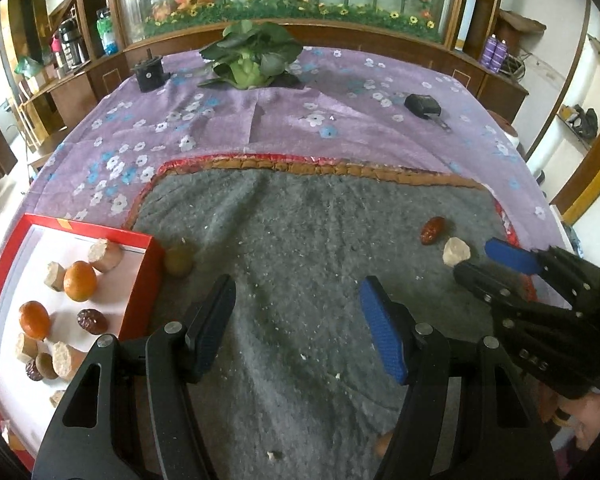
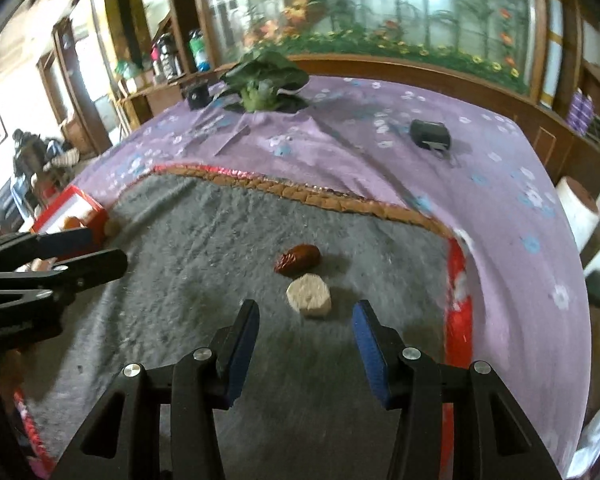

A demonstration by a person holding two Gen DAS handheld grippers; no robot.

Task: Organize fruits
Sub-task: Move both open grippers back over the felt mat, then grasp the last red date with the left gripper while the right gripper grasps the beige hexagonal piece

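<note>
The right tool is held spread just short of the pale chunk on the grey mat; the touching red date could be knocked away. The left tool is spread, empty.

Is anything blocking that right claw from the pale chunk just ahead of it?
Nothing visible. The right hand-held gripper is open, and only bare grey felt mat lies between its fingers and the pale beige cut chunk. The wrinkled red date sits beyond the chunk.
</note>
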